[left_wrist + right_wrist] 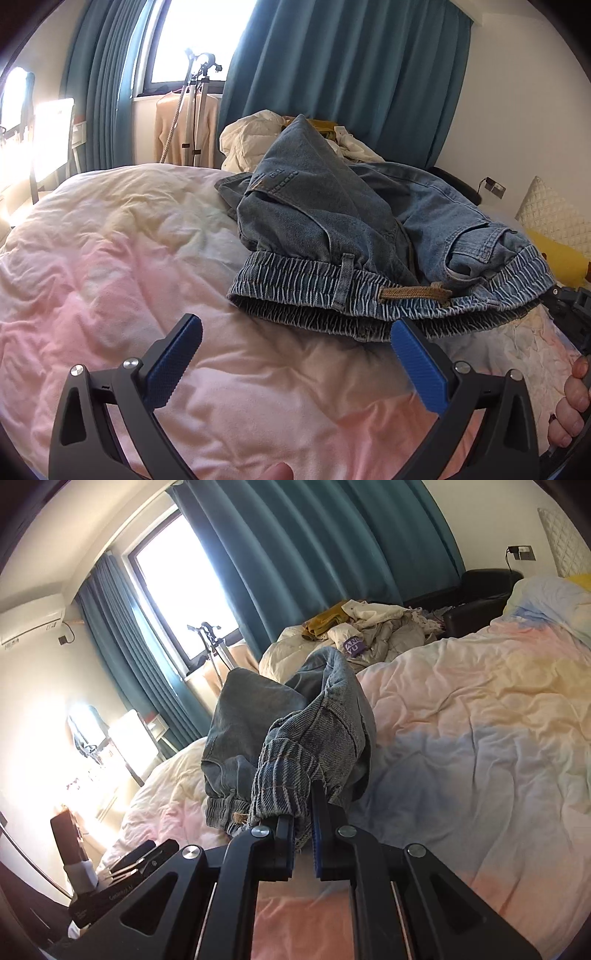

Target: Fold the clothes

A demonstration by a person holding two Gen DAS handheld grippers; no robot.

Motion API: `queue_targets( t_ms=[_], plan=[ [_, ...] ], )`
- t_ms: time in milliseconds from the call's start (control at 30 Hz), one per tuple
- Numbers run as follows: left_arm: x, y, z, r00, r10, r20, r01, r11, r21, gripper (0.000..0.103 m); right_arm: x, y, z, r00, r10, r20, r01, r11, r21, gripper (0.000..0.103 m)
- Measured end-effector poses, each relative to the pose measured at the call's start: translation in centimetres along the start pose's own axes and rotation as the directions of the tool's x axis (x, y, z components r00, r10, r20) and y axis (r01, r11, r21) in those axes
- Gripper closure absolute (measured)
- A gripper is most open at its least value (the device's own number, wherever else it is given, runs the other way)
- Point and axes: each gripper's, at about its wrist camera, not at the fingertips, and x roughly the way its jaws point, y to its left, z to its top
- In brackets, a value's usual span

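Blue denim jeans [332, 221] lie bunched on the pink and pastel duvet [110, 277], their elastic waistband [369, 291] facing me. My left gripper [295, 339] hangs open just in front of the waistband, with its blue pads [173, 362] wide apart and nothing between them. In the right wrist view my right gripper [303, 812] is shut on the waistband end of the jeans [295, 738] and holds it up off the duvet [461, 738]. The right gripper's body [569, 314] shows at the right edge of the left wrist view, beside a hand [572, 402].
A heap of pale and yellow clothes [369, 627] lies at the far side of the bed. Teal curtains [332, 74] and a bright window [195, 37] stand behind. A garment steamer stand [195, 110] is by the window. A quilted pillow [554, 218] sits at right.
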Motion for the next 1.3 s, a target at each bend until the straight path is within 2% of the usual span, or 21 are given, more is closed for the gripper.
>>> queue_targets(
  t_ms=[167,300,367,467,567,700,833,967,1033,1067,1100,1133,1233,1300],
  plan=[
    [1.9,0.4,-0.4,0.996,0.059,-0.069,-0.058,0.998,0.021,0.003,0.4,-1.1,-0.6,1.000,-0.008,-0.022,0.010,0.998,0.058,0.097],
    [4.5,1.2,-1.2,0.977,0.128,-0.172,-0.124,0.992,0.034,0.005,0.6,-2.2,-0.4,1.000,0.002,-0.014,-0.001,0.994,0.110,0.097],
    [5.5,1.4,-1.5,0.969,0.156,-0.192,-0.150,0.988,0.049,0.006,0.8,-2.7,-0.3,1.000,0.006,-0.014,-0.004,0.992,0.129,0.097],
    [7.0,1.5,-1.7,0.958,0.211,-0.195,-0.197,0.976,0.088,0.006,1.2,-3.3,-0.2,1.000,0.009,-0.010,-0.007,0.988,0.157,0.097],
    [8.7,1.8,-1.4,0.948,0.257,-0.189,-0.240,0.965,0.109,0.014,1.7,-3.7,-0.1,1.000,0.022,-0.006,-0.021,0.983,0.180,0.097],
    [11.0,2.6,-0.8,0.948,0.250,-0.197,-0.239,0.968,0.076,0.019,2.5,-3.4,-0.1,1.000,-0.004,-0.015,0.007,0.990,0.144,0.097],
    [12.7,2.3,-0.4,0.944,0.265,-0.198,-0.251,0.963,0.097,0.028,3.8,-3.7,-0.4,0.999,-0.015,-0.047,0.021,0.989,0.146,0.097],
    [13.8,2.2,0.1,0.949,0.256,-0.185,-0.240,0.965,0.102,0.033,4.9,-3.9,-0.6,0.998,-0.019,-0.062,0.028,0.988,0.151,0.097],
    [14.2,2.2,0.4,0.954,0.236,-0.185,-0.223,0.971,0.093,0.043,5.3,-3.8,-0.7,0.997,-0.029,-0.065,0.038,0.989,0.142,0.097],
    [14.3,2.3,0.5,0.954,0.239,-0.182,-0.226,0.970,0.088,0.045,5.6,-3.8,-0.7,0.997,-0.033,-0.067,0.042,0.990,0.137,0.097],
    [14.4,2.4,0.6,0.953,0.245,-0.177,-0.234,0.969,0.082,0.053,5.8,-3.8,-0.8,0.997,-0.038,-0.070,0.047,0.990,0.132,0.097],
    [14.4,2.7,0.7,0.950,0.257,-0.177,-0.249,0.966,0.065,0.069,6.2,-3.7,-0.9,0.996,-0.045,-0.074,0.054,0.990,0.128,0.097],
    [13.8,4.6,1.1,0.953,0.242,-0.180,-0.256,0.965,-0.058,0.091,7.1,-3.6,-1.3,0.994,-0.067,-0.087,0.077,0.990,0.118,0.097],
    [13.0,5.2,1.1,0.961,0.220,-0.165,-0.240,0.964,-0.111,0.093,7.4,-3.5,-1.4,0.993,-0.082,-0.089,0.092,0.989,0.113,0.097]
  ],
)
